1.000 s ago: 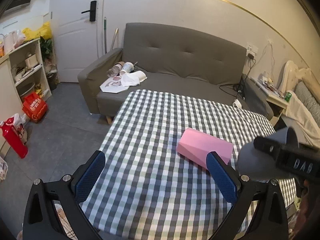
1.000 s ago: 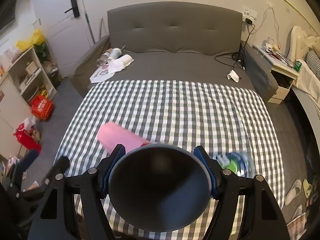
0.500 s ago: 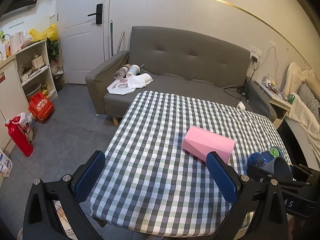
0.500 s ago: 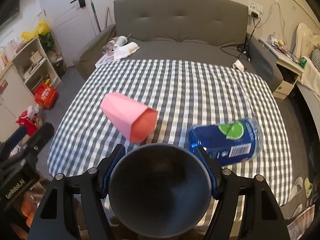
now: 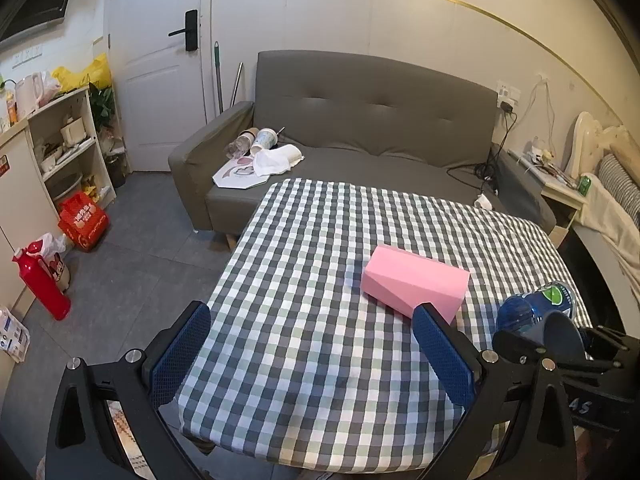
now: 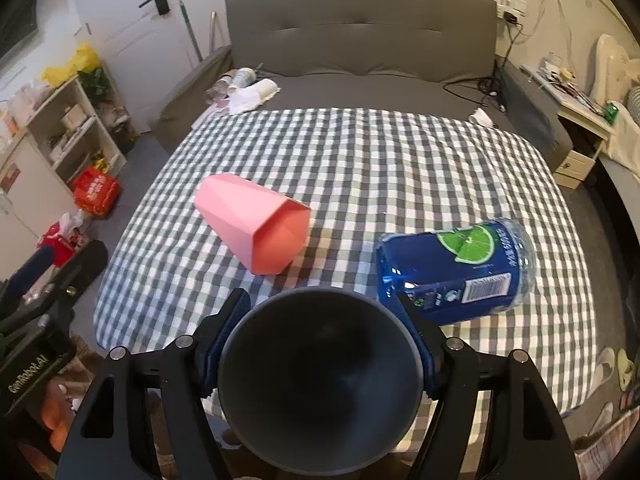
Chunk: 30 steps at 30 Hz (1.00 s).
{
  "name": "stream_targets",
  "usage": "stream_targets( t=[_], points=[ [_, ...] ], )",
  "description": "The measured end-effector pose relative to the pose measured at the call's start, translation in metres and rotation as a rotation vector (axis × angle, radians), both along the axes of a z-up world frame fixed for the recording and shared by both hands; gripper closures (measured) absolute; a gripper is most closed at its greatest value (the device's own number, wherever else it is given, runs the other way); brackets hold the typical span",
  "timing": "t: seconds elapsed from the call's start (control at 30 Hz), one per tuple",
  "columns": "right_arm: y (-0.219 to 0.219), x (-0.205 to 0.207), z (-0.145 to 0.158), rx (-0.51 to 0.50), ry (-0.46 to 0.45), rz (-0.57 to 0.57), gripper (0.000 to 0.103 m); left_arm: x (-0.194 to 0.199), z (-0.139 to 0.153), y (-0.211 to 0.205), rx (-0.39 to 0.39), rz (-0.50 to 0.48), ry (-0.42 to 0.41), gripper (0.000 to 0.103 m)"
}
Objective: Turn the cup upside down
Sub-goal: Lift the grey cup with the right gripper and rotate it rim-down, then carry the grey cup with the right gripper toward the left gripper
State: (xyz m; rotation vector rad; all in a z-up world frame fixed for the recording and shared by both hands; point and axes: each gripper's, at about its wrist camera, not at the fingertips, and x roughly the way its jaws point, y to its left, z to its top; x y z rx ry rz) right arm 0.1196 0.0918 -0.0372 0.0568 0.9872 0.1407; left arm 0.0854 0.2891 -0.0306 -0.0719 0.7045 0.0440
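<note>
My right tongs grip the dark grey plastic cup, mouth facing the camera, and over the last second they have dropped from above to the near edge of the checked-cloth counter, beside the blue lime-labelled can. I judge set-down comes next. My left tongs hang open and empty; the pink faceted cup lies on its side.

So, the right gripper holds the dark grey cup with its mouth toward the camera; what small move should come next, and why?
Probably roll the right gripper so the dark grey plastic cup faces mouth down over bare checked tablecloth, because the cup is clamped, unturned, with the blue bottle lying close beside it.
</note>
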Motion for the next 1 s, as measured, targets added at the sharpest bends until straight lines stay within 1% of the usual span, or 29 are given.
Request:
stream_targets(
  t=[0.03, 0.07, 0.13, 0.23, 0.3, 0.4, 0.5, 0.57, 0.7, 0.83, 0.87, 0.93, 1.0],
  points=[
    [-0.002, 0.000, 0.002, 0.010, -0.011, -0.001, 0.021, -0.001, 0.000, 0.000, 0.003, -0.001, -0.001, 0.000],
    [-0.003, -0.003, 0.006, 0.016, -0.032, -0.005, 0.019, -0.001, 0.000, 0.000, 0.006, -0.001, -0.001, 0.000],
    [-0.005, -0.007, 0.014, 0.026, -0.071, 0.006, 0.018, -0.003, 0.000, -0.001, 0.002, -0.007, -0.004, 0.000],
    [-0.009, -0.018, 0.031, 0.006, -0.144, 0.017, 0.017, -0.008, 0.001, -0.004, -0.025, -0.022, -0.012, 0.000],
    [-0.016, -0.028, 0.043, -0.005, -0.194, 0.022, 0.017, -0.014, 0.002, -0.007, -0.055, -0.036, -0.018, 0.000],
    [-0.032, -0.040, 0.056, -0.013, -0.250, 0.008, 0.015, -0.023, 0.001, -0.015, -0.079, -0.057, -0.018, 0.000],
    [-0.050, -0.053, 0.064, -0.013, -0.289, -0.018, 0.014, -0.033, -0.002, -0.030, -0.083, -0.089, -0.007, 0.000],
    [-0.066, -0.062, 0.066, -0.017, -0.308, -0.044, 0.014, -0.041, -0.005, -0.043, -0.066, -0.116, 0.001, 0.000],
    [-0.095, -0.078, 0.057, -0.013, -0.315, -0.096, 0.014, -0.055, -0.010, -0.073, -0.022, -0.196, 0.006, 0.000],
    [-0.119, -0.081, 0.035, 0.005, -0.258, -0.147, 0.014, -0.063, -0.020, -0.106, 0.061, -0.275, 0.016, 0.000],
    [-0.126, -0.080, 0.029, 0.026, -0.234, -0.160, 0.014, -0.062, -0.023, -0.113, 0.071, -0.288, 0.026, 0.000],
    [-0.133, -0.079, 0.023, 0.043, -0.212, -0.170, 0.014, -0.058, -0.028, -0.121, 0.059, -0.300, 0.048, 0.000],
    [-0.136, -0.080, 0.020, 0.037, -0.212, -0.171, 0.014, -0.054, -0.033, -0.123, 0.041, -0.296, 0.070, 0.000]
  ],
)
